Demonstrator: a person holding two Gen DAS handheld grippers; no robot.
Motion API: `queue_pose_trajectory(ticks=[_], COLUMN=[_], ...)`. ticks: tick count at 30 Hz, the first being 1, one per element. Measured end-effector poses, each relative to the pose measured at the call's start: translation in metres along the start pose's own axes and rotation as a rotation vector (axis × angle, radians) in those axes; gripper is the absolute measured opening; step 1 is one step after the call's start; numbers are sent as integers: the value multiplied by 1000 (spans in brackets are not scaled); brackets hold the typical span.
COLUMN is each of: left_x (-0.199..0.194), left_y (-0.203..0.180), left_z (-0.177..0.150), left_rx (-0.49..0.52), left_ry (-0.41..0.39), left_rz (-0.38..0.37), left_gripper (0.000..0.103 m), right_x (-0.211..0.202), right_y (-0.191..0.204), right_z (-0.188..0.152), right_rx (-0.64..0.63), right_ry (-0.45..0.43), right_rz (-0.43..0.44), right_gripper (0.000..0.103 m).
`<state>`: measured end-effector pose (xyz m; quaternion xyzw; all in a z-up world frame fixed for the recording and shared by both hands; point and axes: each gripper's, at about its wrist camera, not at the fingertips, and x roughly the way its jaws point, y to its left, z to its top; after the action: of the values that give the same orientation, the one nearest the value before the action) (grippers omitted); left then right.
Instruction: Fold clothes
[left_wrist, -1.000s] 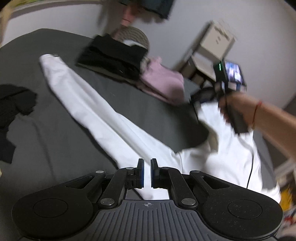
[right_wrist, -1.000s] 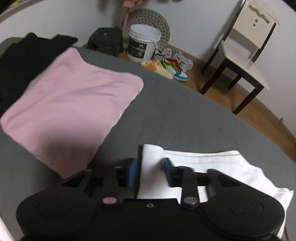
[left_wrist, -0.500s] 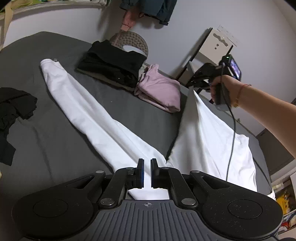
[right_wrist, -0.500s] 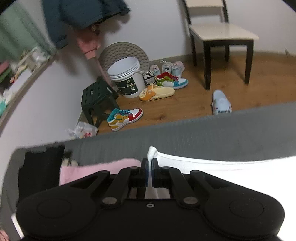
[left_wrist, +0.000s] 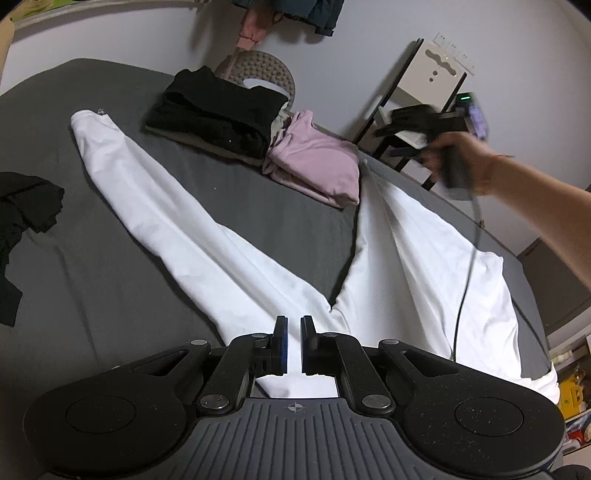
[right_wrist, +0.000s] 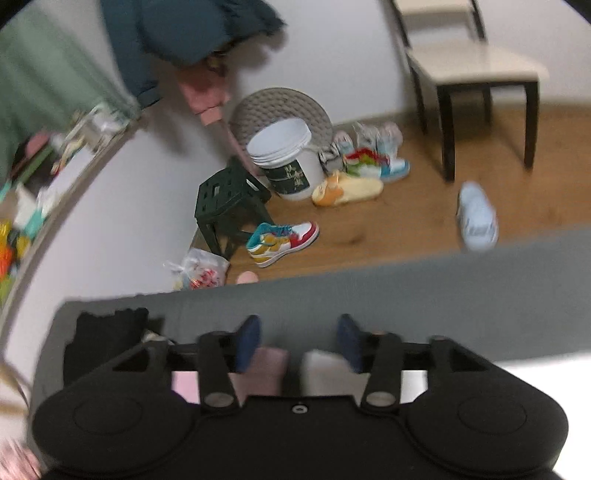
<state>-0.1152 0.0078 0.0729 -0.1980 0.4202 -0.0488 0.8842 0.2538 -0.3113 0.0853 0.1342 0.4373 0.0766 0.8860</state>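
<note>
White trousers (left_wrist: 207, 236) lie spread in a V on the grey bed (left_wrist: 92, 280), one leg running to the far left and the other (left_wrist: 424, 240) to the right. My left gripper (left_wrist: 294, 345) sits at the crotch end, its jaws almost together with white cloth between them. A hand (left_wrist: 454, 155) holds the right gripper in the air above the right leg's far end. In the right wrist view my right gripper (right_wrist: 299, 339) is open with nothing between its fingers. A corner of white cloth (right_wrist: 321, 369) lies below it.
A folded black pile (left_wrist: 221, 110) and a folded pink garment (left_wrist: 317, 166) sit at the bed's far edge. A loose black garment (left_wrist: 26, 214) lies at the left. Beyond the bed are a chair (right_wrist: 476, 62), a bucket (right_wrist: 288, 162), a stool (right_wrist: 229, 206) and shoes.
My right gripper went from shut on the trouser leg's hem to open. The lifted leg dropped flat onto the bed. My left gripper has stayed put.
</note>
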Motion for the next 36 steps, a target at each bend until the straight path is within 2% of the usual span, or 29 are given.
queue_pose_trajectory(ticks=[4, 8, 10, 12, 16, 22, 24, 26, 27, 30, 36], left_x=[0, -1, 1, 3, 6, 12, 14, 17, 18, 19, 23], left_y=[-3, -9, -12, -16, -22, -28, -31, -35, -37, -41, -41], left_z=[-1, -2, -3, -3, -3, -2, -1, -2, -2, -1, -1], left_rx=[18, 44, 56, 66, 79, 79, 86, 101, 108, 121, 114], left_ry=[9, 11, 22, 29, 39, 61, 67, 78, 82, 83, 97], left_rz=[-12, -20, -23, -19, -9, 27, 35, 38, 40, 48, 69], left_gripper=[4, 4, 4, 4, 4, 4, 4, 4, 4, 4, 4], right_x=[-46, -80, -90, -99, -108, -105, -98, -96, -95, -104, -93], right_y=[-61, -145, -182, -213, -251, -275, -279, -282, -283, -285, -288], right_z=[13, -10, -25, -40, -58, -65, -66, -66, -63, -52, -58], right_rx=[-112, -152, -141, -104, -33, -1, 36, 41, 31, 21, 26], right_ry=[44, 125, 158, 155, 131, 67, 62, 33, 17, -84, -121], right_rz=[-118, -335, -421, -483, -487, -395, -352, -333, -341, -438, -554], right_gripper=[54, 54, 53, 51, 49, 36, 13, 6, 5, 4, 4])
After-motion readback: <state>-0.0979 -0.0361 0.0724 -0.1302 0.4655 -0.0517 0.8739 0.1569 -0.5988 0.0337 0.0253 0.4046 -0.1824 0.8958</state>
